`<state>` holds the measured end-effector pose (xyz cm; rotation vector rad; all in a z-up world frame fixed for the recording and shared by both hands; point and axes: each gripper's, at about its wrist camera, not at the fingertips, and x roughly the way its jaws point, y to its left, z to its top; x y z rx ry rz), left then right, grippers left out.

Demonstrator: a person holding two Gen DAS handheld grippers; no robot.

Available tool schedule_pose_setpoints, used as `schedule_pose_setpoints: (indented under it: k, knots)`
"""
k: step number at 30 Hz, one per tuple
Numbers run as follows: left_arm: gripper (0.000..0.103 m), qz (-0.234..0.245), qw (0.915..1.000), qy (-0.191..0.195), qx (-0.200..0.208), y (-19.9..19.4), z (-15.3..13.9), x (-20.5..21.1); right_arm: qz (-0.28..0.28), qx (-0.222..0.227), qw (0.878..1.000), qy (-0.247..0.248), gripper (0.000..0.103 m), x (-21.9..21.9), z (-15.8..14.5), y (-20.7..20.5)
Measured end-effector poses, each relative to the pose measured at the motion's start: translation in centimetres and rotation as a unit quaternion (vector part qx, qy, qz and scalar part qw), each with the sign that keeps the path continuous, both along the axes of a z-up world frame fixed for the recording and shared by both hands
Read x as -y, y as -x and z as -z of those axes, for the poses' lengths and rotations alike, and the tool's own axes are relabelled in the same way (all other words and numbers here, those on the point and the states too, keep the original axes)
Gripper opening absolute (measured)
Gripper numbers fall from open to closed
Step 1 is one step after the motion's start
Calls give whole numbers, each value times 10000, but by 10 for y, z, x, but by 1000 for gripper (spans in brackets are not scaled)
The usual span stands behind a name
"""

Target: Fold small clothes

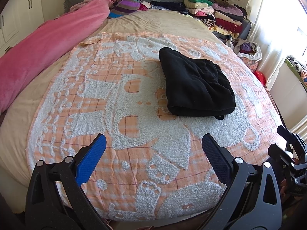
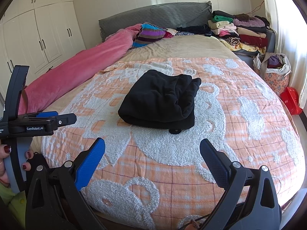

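A black garment (image 1: pixel 195 84) (image 2: pixel 161 101) lies folded into a compact bundle on the orange-and-white terry blanket (image 1: pixel 119 99) (image 2: pixel 220 153) that covers the bed. My left gripper (image 1: pixel 153 141) hovers open above the blanket's near edge, well short of the garment, nothing between its blue pads. My right gripper (image 2: pixel 152 143) is open too, a short way in front of the bundle's folded edge. In the right wrist view the left gripper (image 2: pixel 63 121) shows from the side at the left, held by a hand (image 2: pixel 5 153).
A long pink blanket (image 1: pixel 48 44) (image 2: pixel 80 67) runs along the bed's left side. Stacks of folded clothes (image 1: pixel 216 13) (image 2: pixel 241 30) sit at the head on the right. A flowered bag (image 2: pixel 272 71) and a red box (image 2: pixel 291 99) stand beside the bed. White wardrobes (image 2: pixel 38 34) line the left wall.
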<state>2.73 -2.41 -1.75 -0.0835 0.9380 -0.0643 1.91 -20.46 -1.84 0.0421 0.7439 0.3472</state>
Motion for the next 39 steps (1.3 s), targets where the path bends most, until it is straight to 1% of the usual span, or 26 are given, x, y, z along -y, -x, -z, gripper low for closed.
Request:
schedule_pose_setpoints:
  k: [25,31,33,35,37,39]
  knots:
    - [94,-82,9999,-95,-1,1,0,0,0,5,10000,8,99,2,-1,-1]
    - [94,-79,9999,-93,-4,1,0,0,104,-57,9999,-49,99,6,-2,-1]
    - [94,-107,9998,-151,-5,0,-1,-1,257,-109,9996,-99,99,13,-1,-5]
    - [94,-154,9997,-201,-37,0,0,-4,532,-106,9983,-206,99,28,-3,-8]
    - [94,-315,9991,-268,-94,-3,0,-9,946,9,9950,-328,99,51,-8,-13]
    - [94,-476,9986,-236,3,-6,-4,-21,1365,96,9894,-491,99,80,-14,-17]
